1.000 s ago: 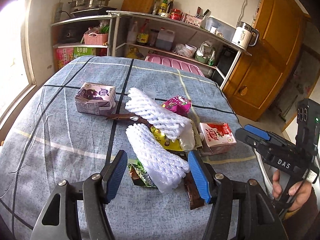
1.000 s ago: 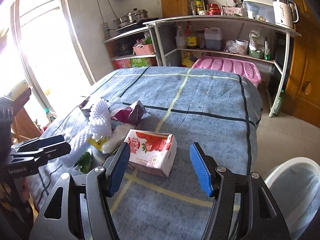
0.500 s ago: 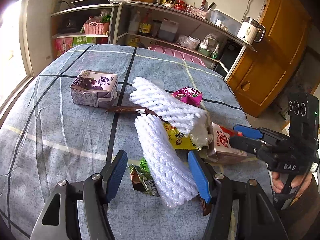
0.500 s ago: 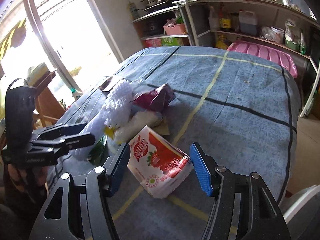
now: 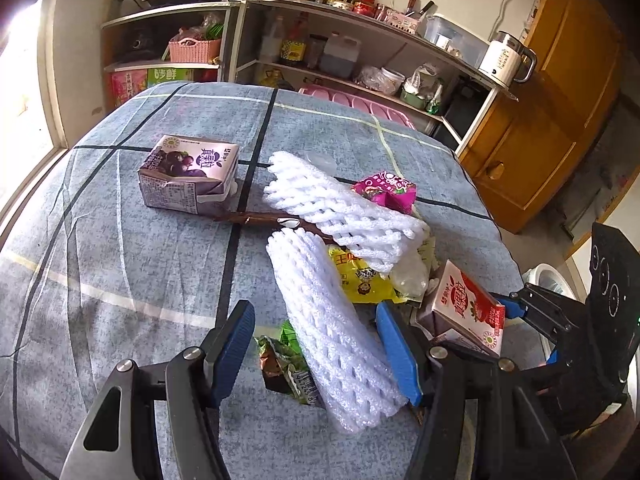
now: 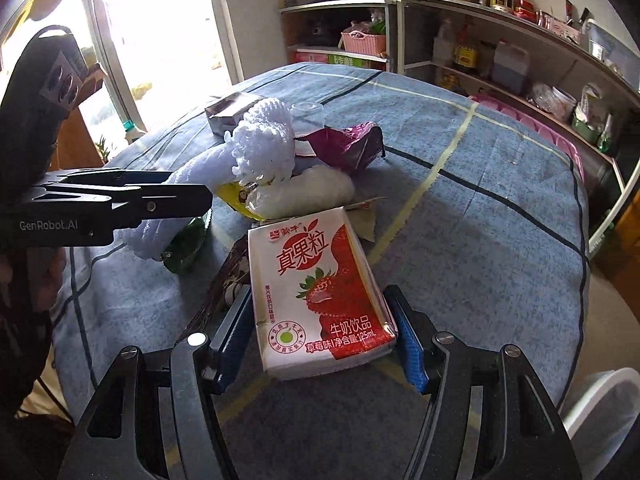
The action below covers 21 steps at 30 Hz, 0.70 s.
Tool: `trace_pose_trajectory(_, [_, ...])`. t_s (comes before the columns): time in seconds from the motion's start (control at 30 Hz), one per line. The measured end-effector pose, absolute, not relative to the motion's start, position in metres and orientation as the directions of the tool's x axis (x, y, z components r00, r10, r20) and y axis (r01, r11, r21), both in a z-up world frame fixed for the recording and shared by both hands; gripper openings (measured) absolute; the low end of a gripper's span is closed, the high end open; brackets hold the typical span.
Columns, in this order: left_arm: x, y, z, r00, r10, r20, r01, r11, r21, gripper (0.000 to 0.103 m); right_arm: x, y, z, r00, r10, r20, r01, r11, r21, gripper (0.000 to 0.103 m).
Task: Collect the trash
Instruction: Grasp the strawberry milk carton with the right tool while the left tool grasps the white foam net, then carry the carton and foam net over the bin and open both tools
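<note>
Clamping strawberry milk carton [image 6: 320,292]: right hand-held gripper [image 6: 322,338]; left hand-held gripper [image 5: 316,346] w/ fingers apart, straddling 1 white foam net [image 5: 332,336].

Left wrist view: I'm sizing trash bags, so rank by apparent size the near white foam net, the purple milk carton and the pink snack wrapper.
1. near white foam net, though it lies closest to the camera, which inflates it.
2. purple milk carton.
3. pink snack wrapper, partly hidden behind the far foam net.

Bright window [image 6: 160,32], metal shelves [image 5: 360,52] w/ wood cabinet [image 5: 560,120] beside.
</note>
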State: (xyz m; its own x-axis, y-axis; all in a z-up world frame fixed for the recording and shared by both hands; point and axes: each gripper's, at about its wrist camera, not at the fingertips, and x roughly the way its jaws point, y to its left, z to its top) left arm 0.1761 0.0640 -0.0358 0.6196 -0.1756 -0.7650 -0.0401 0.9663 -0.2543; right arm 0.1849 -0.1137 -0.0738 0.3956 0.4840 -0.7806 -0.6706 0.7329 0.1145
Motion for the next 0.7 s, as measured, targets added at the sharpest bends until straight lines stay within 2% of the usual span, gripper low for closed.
trace_pose_trajectory(0.17, [0.180,0.064,-0.039,0.621,-0.160,-0.767,-0.054,0.968,-0.245,0.062,0.184,-0.125,-0.073,0.400,0.496,-0.771,-0.626,0.762,0.166,0.064])
trace_pose_trajectory(0.33, [0.176,0.058,-0.037,0.633,-0.158,-0.758,-0.037,0.971,-0.234,0.036,0.179,-0.132,-0.069,0.411,0.505,-0.759,-0.600,0.777,0.193,0.057])
trace_pose_trajectory(0.4, [0.176,0.057,-0.036,0.638,-0.154,-0.755,-0.036,0.973,-0.229,0.032,0.176,-0.134,-0.067,0.419,0.508,-0.753,-0.599,0.778,0.191,0.056])
trace_pose_trajectory(0.7, [0.163,0.055,-0.024,0.665,-0.149,-0.732,-0.035,0.972,-0.231,0.028,0.162,-0.146,-0.056,0.473,0.519,-0.712,-0.571,0.796,0.200,0.054])
